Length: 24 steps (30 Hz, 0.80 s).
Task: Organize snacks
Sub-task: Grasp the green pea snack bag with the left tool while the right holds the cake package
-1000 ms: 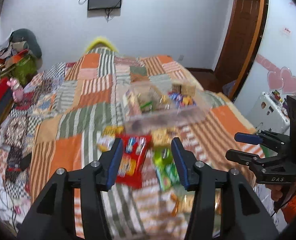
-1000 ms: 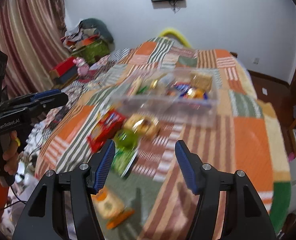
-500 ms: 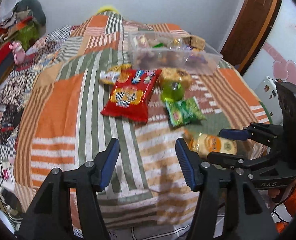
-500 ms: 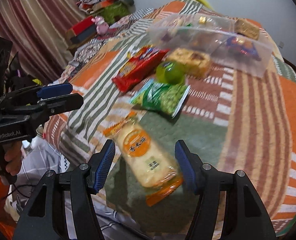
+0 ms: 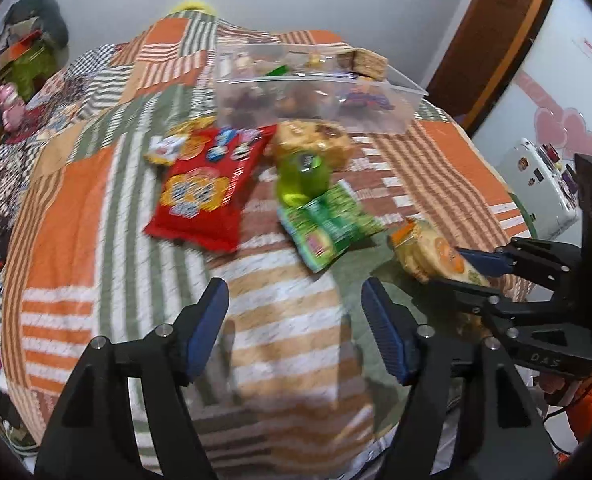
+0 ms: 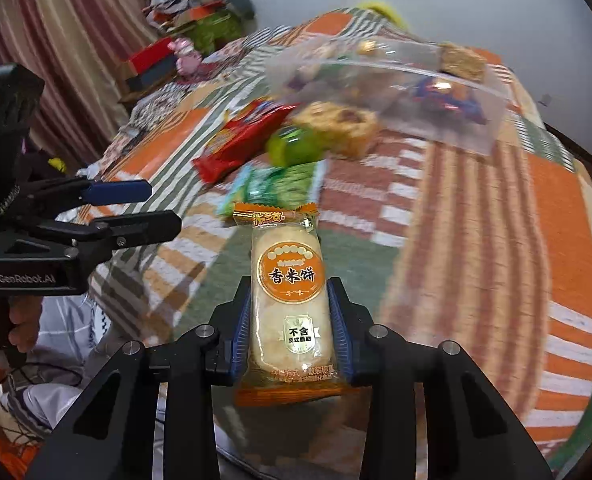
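Note:
My right gripper [image 6: 290, 320] is shut on a rice cracker pack [image 6: 290, 300] with an orange label, held above the quilt; it also shows in the left wrist view [image 5: 427, 252]. My left gripper [image 5: 296, 328] is open and empty over the near part of the bed, and shows in the right wrist view [image 6: 136, 208]. On the quilt lie a red snack bag [image 5: 208, 192], a green jelly cup [image 5: 301, 176], a green packet [image 5: 327, 228] and a wrapped cake [image 5: 315, 140]. A clear plastic box [image 5: 395, 120] with several snacks stands behind them.
A small yellow packet [image 5: 168, 148] lies left of the red bag. The patchwork quilt [image 5: 76, 208] covers the bed. A pile of toys and boxes [image 6: 184, 52] stands at the far left by the curtain. A white appliance [image 5: 535, 188] and a door stand right.
My right gripper has closed on the rice cracker pack and lifted it off the quilt. My left gripper has moved a little closer to the snacks and stays open.

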Each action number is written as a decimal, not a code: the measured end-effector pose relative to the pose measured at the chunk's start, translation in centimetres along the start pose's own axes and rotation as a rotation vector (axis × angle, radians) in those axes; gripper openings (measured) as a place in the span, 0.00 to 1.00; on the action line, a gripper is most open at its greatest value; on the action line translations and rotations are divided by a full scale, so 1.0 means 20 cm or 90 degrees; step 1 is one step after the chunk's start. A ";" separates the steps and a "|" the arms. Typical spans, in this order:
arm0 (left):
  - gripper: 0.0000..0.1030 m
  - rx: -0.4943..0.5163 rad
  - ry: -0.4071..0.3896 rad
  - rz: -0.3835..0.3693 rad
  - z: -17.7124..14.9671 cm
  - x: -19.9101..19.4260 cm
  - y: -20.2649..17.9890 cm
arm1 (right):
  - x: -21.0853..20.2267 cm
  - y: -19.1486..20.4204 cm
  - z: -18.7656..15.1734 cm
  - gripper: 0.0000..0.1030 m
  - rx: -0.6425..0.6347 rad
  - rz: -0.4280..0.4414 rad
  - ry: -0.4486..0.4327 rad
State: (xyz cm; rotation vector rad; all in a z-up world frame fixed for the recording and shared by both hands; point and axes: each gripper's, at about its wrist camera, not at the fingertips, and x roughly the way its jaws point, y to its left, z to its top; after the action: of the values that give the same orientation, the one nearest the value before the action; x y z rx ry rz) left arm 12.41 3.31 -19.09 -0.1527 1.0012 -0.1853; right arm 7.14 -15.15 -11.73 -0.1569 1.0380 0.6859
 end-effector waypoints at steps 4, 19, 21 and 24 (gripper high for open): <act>0.69 0.013 0.006 -0.005 0.07 0.09 -0.08 | -0.08 -0.10 -0.01 0.32 0.020 -0.044 -0.028; 0.74 0.022 0.033 -0.005 0.20 0.41 -0.16 | -0.16 -0.28 0.06 0.32 0.070 -0.074 -0.066; 0.74 0.026 0.029 0.002 0.21 0.43 -0.17 | -0.15 -0.29 0.06 0.32 0.075 -0.073 -0.062; 0.74 0.036 0.021 0.001 0.22 0.45 -0.19 | -0.13 -0.31 0.06 0.32 0.082 -0.070 -0.057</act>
State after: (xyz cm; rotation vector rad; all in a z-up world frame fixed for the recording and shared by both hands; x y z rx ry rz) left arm 20.59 -2.32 -23.36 -0.0970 1.0284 -0.2145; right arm 10.86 -20.60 -10.17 -0.0701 0.9768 0.5204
